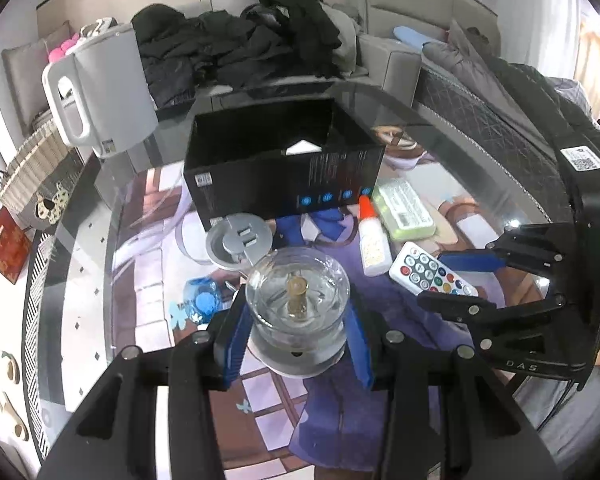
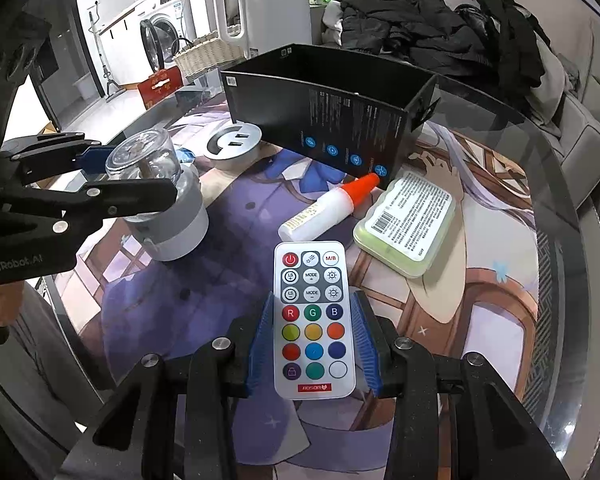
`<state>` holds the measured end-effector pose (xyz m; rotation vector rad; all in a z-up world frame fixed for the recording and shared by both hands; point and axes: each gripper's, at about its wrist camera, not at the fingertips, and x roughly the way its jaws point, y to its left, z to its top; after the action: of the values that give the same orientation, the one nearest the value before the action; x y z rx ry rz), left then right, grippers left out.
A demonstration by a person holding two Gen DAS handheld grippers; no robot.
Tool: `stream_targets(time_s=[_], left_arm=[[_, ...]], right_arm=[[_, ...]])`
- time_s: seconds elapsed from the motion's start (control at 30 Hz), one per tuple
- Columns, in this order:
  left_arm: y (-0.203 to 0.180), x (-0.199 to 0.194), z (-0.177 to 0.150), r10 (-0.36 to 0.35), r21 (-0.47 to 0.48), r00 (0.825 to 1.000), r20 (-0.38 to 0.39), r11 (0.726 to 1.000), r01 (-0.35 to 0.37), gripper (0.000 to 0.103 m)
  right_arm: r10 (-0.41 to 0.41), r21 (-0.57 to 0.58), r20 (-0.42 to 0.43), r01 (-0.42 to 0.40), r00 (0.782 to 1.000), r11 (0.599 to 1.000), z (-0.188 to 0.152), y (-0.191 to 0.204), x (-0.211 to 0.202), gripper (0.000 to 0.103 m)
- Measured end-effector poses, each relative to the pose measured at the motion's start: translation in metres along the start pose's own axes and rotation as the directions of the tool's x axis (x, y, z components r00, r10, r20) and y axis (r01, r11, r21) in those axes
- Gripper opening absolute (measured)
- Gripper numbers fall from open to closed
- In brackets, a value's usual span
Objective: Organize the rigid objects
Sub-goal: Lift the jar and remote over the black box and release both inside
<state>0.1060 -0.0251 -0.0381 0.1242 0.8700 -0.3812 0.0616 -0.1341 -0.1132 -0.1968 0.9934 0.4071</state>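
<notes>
Now the left hand-held gripper (image 1: pixel 298 344) squeezes a clear jar with a grey base (image 1: pixel 298 312) standing on the counter (image 2: pixel 540 208). Behind sits the open black box (image 2: pixel 332 112). Further right, the right hand-held gripper (image 2: pixel 313 346) has its blue fingers (image 2: pixel 260 344) touching both sides of the white remote (image 2: pixel 313 316).

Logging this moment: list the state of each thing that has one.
Left hand-held gripper: closed around clear glass jar with grey base.
Right hand-held gripper: straddling white remote control, contact unclear.
Black cardboard box: open-topped.
White glue bottle, orange cap: lying down, capped.
</notes>
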Motion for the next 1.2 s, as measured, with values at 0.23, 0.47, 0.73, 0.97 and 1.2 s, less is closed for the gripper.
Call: stream_targets(time_s=[0.23, 0.47, 0.73, 0.97, 1.2], left_arm=[[-0.001, -0.016, 0.007, 0.01, 0.003, 0.998, 0.063, 1.0, -0.01, 0.042], [-0.003, -0.045, 0.017, 0.035, -0.005, 0.979, 0.2, 0.999, -0.035, 0.042], [-0.005, -0.083, 0.022, 0.064, -0.016, 0.921, 0.385, 0.998, -0.062, 0.042], [0.0, -0.089, 0.031, 0.064, -0.03, 0.905, 0.42, 0.998, -0.056, 0.042], [0.005, -0.092, 0.052, 0.092, -0.061, 0.877, 0.472, 0.996, -0.072, 0.042]], right_arm=[[-0.007, 0.009, 0.063, 0.006, 0.998, 1.0, 0.004, 0.0, -0.014, 0.04], [-0.029, 0.012, 0.224, 0.027, 0.974, 1.0, 0.012, 0.007, -0.05, 0.04], [-0.083, 0.014, 0.438, 0.086, 0.895, 0.996, 0.017, 0.016, -0.095, 0.04], [-0.096, 0.021, 0.511, 0.099, 0.854, 0.995, 0.023, 0.02, -0.117, 0.039], [-0.11, 0.025, 0.551, 0.115, 0.828, 0.993, 0.041, 0.022, -0.127, 0.039]])
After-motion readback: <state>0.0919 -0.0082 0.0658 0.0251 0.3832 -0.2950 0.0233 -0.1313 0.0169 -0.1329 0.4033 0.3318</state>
